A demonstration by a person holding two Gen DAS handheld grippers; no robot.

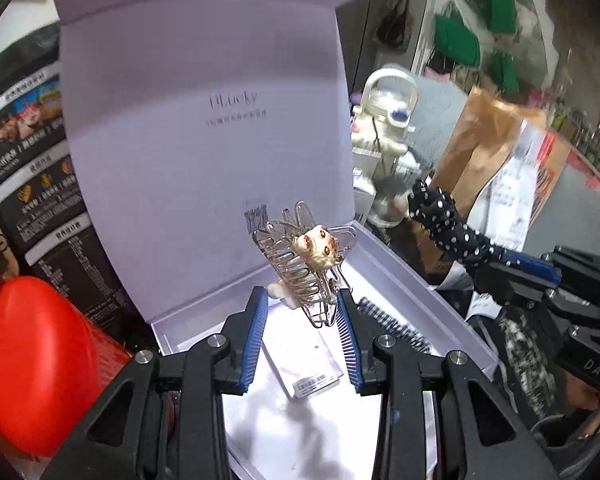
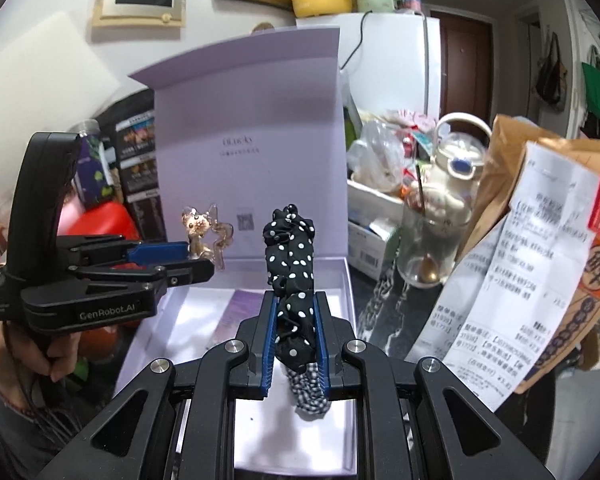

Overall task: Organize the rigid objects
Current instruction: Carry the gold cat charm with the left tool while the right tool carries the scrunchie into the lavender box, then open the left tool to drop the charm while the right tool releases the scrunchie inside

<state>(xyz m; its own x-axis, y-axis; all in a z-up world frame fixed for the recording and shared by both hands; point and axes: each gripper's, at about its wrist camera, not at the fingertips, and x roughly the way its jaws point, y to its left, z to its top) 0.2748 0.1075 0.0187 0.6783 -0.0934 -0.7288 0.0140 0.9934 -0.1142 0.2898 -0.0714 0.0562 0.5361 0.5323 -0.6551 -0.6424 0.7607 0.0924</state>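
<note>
Left wrist view: your left gripper [image 1: 302, 300] is clamped on the clear claw clip [image 1: 300, 268], carried above the open lilac box [image 1: 432, 300].
Its blue pads [image 1: 256, 332] pinch the clip's lower teeth, and the cream animal charm on it faces up. The clip hangs over the box tray, where a flat packet [image 1: 304, 364] and a dark comb-like piece [image 1: 396, 324] already lie. You look to be in the carry-to-box step; next, lower it to a free patch of the tray before you part the jaws.

Right wrist view: your right gripper [image 2: 296, 340] is closed on the polka-dot scrunchie [image 2: 292, 264], also over the box [image 2: 346, 280].
It stands upright between the pads. The left gripper [image 2: 188, 260] sits just beside, so set things down apart.
</note>
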